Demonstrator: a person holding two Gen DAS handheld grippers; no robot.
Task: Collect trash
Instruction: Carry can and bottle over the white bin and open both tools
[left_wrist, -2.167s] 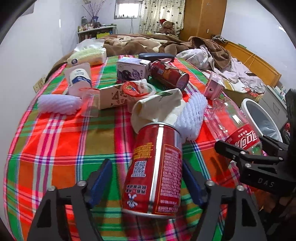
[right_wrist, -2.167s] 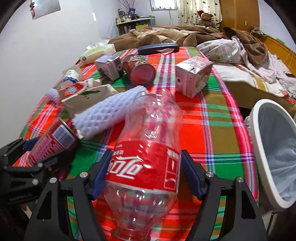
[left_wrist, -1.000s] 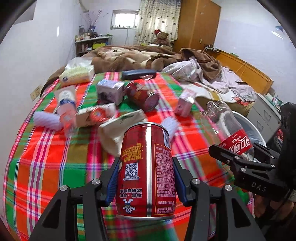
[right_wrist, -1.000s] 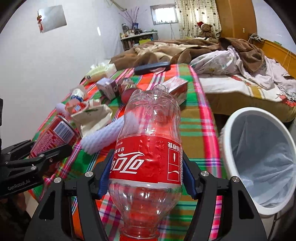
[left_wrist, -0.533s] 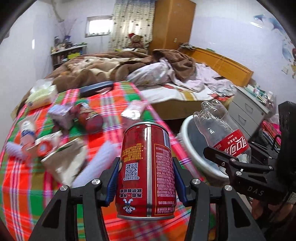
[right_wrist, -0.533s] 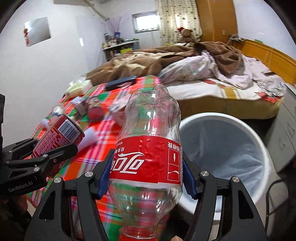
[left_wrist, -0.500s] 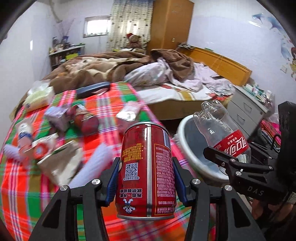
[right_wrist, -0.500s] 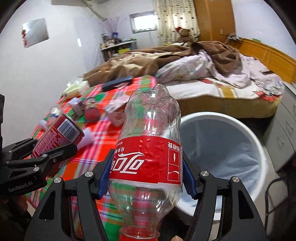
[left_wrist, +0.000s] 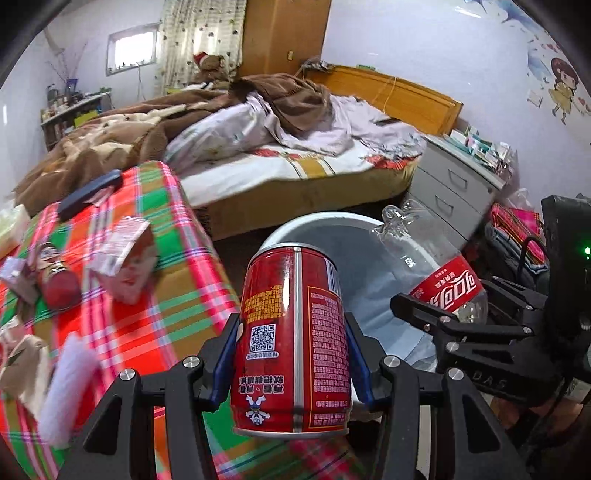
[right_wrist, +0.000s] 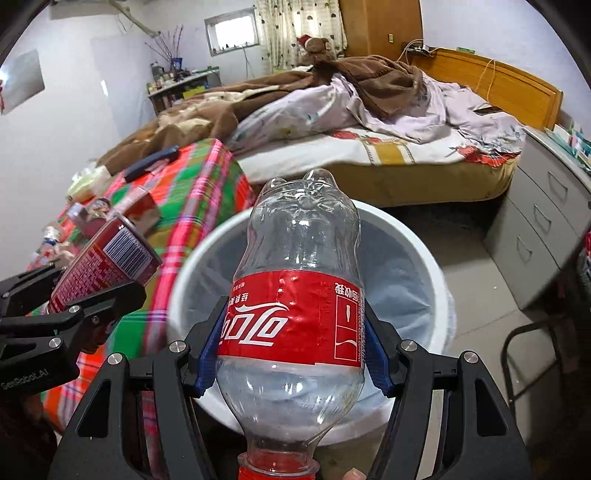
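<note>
My left gripper (left_wrist: 291, 354) is shut on a red can (left_wrist: 291, 332) and holds it upright in the air, at the near left rim of the white trash bin (left_wrist: 295, 230). My right gripper (right_wrist: 291, 350) is shut on an empty clear cola bottle (right_wrist: 299, 280) with a red label, held over the bin (right_wrist: 439, 280), which has a grey liner. The can (right_wrist: 103, 266) and the left gripper (right_wrist: 79, 295) show at the left of the right wrist view. The bottle (left_wrist: 436, 273) and the right gripper (left_wrist: 417, 306) show at the right of the left wrist view.
The table with a red and green plaid cloth (left_wrist: 166, 295) lies to the left, with a pink carton (left_wrist: 125, 258), another red can (left_wrist: 55, 277), white foam (left_wrist: 66, 387) and other litter. A bed (left_wrist: 295, 162) is behind the bin, a grey drawer unit (left_wrist: 454, 188) to the right.
Both grippers have swung right, away from the table and over to the bin, with the can and the bottle still held. The bin now fills the middle of both views.
</note>
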